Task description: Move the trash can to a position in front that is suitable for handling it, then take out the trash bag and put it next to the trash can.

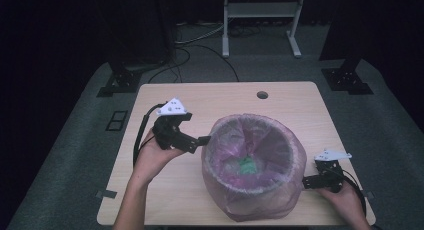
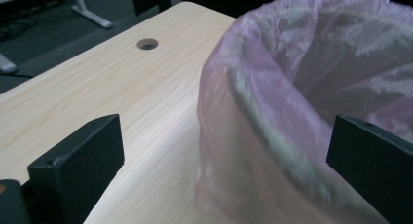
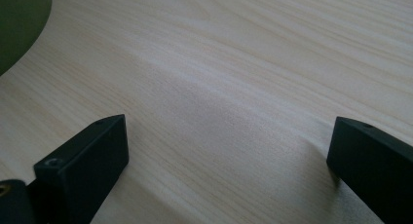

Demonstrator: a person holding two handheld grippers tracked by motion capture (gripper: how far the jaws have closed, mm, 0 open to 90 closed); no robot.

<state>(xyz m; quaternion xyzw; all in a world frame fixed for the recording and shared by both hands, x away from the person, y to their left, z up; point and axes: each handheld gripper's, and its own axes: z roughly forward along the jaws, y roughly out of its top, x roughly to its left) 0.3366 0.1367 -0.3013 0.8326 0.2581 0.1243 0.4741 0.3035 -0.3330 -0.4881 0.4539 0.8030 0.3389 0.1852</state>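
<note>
A bin lined with a translucent pink bag [image 1: 250, 160] stands in the middle of the wooden table [image 1: 200, 97]. Something green [image 1: 246, 165] lies at its bottom. My left gripper [image 1: 204, 140] is at the bin's left rim. In the left gripper view it [image 2: 224, 156] is open, with the bag-covered rim [image 2: 272, 121] running between its jaws. My right gripper [image 1: 306, 182] sits low by the bin's right side, near the table's front edge. It [image 3: 229, 160] is open over bare wood with nothing between the jaws. A dark green curved shape [image 3: 14, 24] shows at the top left of that view.
A round cable hole [image 1: 262, 95] is near the table's far edge. A white frame stand [image 1: 260, 15] and black stand feet [image 1: 117, 82] are on the floor behind, with cables [image 1: 200, 50] trailing there. A strip of tape [image 1: 106, 194] marks the front left edge.
</note>
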